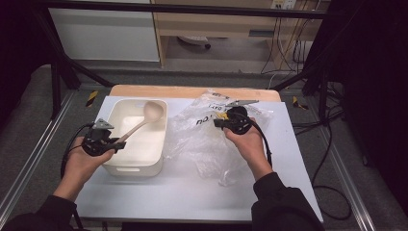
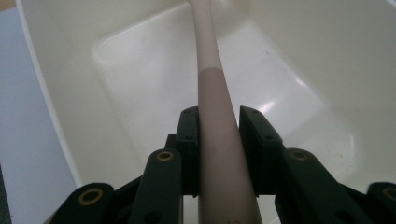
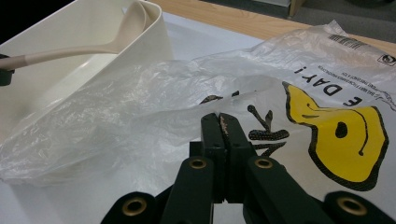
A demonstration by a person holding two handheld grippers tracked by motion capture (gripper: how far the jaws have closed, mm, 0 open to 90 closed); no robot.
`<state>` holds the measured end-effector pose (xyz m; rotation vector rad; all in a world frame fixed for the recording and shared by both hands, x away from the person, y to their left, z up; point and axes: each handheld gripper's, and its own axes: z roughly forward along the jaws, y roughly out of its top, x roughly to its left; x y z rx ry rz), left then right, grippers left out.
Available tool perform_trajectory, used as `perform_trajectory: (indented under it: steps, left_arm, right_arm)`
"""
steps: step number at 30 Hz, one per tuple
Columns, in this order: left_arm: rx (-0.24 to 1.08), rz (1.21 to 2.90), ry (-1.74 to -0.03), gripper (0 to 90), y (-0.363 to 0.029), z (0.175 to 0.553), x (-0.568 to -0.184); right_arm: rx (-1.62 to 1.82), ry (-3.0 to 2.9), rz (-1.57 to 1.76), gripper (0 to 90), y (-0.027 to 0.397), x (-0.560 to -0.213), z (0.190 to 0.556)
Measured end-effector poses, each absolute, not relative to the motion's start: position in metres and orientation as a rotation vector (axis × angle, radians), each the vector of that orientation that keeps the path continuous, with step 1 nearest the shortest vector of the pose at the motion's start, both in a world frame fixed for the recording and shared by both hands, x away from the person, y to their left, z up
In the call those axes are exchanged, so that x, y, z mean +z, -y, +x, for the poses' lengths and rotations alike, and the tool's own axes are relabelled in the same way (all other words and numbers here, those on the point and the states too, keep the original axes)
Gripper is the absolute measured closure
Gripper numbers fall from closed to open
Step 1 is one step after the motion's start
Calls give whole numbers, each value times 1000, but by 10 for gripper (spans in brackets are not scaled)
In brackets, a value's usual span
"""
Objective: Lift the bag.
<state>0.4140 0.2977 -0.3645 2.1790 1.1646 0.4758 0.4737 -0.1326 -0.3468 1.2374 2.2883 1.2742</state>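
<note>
Ladle (image 1: 144, 119) and cream plastic bin (image 1: 136, 166) sit at the left of the desk (image 1: 192, 192) in the high view: the ladle's bowl lies over the far end of the bin and its handle slants back over the near left rim to the left gripper (image 1: 117, 142), whose jaws are clamped on the handle's end. To the right of the bin, touching its side, a crumpled clear plastic bag (image 1: 207, 144) with black and yellow print spreads across the desk. The right gripper (image 1: 220, 122) rests on the bag's far part, held in the person's right hand (image 1: 248, 142)

Left gripper view: the two black jaws of the left gripper (image 2: 219, 140) press on either side of the pinkish ladle handle (image 2: 215, 116), which runs straight ahead over the bin's pale floor (image 2: 140, 70) and turns lighter farther along

Right gripper view: the jaws of the right gripper (image 3: 223, 128) stand pressed together, with a fold of the thin bag film (image 3: 140, 107) lying at their tips; whether film is pinched between them cannot be told. A yellow smiley print (image 3: 345, 135) lies to the right of the jaws. Farther left the bin wall (image 3: 135, 51) rises, with the ladle bowl (image 3: 137, 18) leaning against its inner side
</note>
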Motion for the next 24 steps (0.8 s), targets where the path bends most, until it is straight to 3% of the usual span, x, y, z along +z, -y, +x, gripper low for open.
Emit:
perform_trajectory:
  steps: [24]
  left_arm:
    - [502,2109,-1100,693,-304,397,-348]
  right_arm:
    - [1270,-2296,1237,900,130,-348,474]
